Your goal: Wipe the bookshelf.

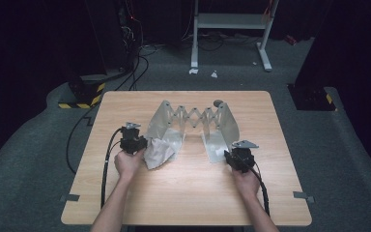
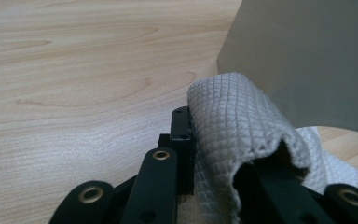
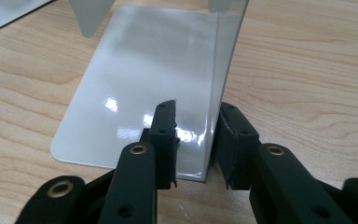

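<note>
Down on the wooden tabletop [image 1: 183, 193] stands a metal expanding rack [image 1: 193, 121]: two upright end plates joined by a scissor lattice, each with a flat foot lying on the wood. At its left end, the left hand-held gripper [image 1: 142, 145] is clamped on a white quilted cloth [image 1: 160, 151], which lies crumpled against the left plate; in the left gripper view the cloth [image 2: 242, 130] drapes over the jaws, pinched between them, with the grey plate [image 2: 307, 60] just behind. At the right end, the right hand-held gripper [image 1: 231, 155] straddles the near edge of the right plate [image 3: 221, 84], one jaw on each side of the upright sheet, above its shiny foot [image 3: 135, 88]. A slim gap shows on the left jaw's side, so the pads do not yet pinch the sheet.
</note>
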{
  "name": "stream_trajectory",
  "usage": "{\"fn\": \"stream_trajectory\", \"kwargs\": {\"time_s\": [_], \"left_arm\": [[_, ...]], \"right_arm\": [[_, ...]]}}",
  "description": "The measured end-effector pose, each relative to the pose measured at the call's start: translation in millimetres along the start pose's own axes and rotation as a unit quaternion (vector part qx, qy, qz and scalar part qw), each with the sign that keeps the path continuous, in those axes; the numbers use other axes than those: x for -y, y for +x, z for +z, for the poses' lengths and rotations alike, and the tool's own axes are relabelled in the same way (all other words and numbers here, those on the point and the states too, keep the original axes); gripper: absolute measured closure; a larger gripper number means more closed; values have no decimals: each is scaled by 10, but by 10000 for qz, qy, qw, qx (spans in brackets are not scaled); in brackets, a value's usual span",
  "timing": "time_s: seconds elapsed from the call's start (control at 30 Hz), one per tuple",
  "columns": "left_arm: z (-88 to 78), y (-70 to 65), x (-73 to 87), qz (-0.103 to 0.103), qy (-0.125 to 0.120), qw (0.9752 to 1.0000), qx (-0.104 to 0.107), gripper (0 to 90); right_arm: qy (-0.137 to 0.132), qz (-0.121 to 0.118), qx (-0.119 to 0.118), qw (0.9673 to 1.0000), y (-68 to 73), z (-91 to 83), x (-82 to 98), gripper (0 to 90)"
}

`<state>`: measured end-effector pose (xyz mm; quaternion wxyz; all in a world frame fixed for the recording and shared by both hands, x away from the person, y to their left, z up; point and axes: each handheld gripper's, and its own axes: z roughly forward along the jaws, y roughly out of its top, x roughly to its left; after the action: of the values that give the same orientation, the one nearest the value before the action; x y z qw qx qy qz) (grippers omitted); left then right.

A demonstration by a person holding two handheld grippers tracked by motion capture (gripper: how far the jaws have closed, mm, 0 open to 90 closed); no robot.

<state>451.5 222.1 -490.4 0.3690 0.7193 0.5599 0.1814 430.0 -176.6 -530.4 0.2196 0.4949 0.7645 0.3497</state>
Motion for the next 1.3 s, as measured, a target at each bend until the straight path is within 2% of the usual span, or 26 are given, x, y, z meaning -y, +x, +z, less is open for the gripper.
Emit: {"fn": "stream_trajectory", "kwargs": {"time_s": [0.13, 0.37, 0.57, 0.73, 0.8, 1.1, 1.3], "left_arm": [[-26, -18, -19, 62, -19, 10000, 13, 802], [-138, -77, -106, 221, -213, 9995, 99, 802], [-246, -94, -175, 243, -357, 9989, 164, 802], [-342, -137, -255, 345, -489, 9980, 204, 802], [-376, -145, -276, 328, -554, 9976, 268, 801], [-521, -209, -375, 498, -672, 9959, 349, 800], [-614, -234, -460, 508, -810, 9944, 449, 797]], "right_arm": [[-3, -21, -7, 10000, -1, 0, 0, 698], [4, -34, -15, 10000, 3, -1, -1, 697], [5, -38, -24, 10000, 3, -1, 0, 696], [6, -42, -36, 10000, 4, -1, 0, 696], [5, -44, -37, 10000, 4, -1, 0, 697], [4, -61, -47, 10000, 5, -1, 0, 696], [3, -70, -54, 10000, 6, -1, 1, 696]]}}
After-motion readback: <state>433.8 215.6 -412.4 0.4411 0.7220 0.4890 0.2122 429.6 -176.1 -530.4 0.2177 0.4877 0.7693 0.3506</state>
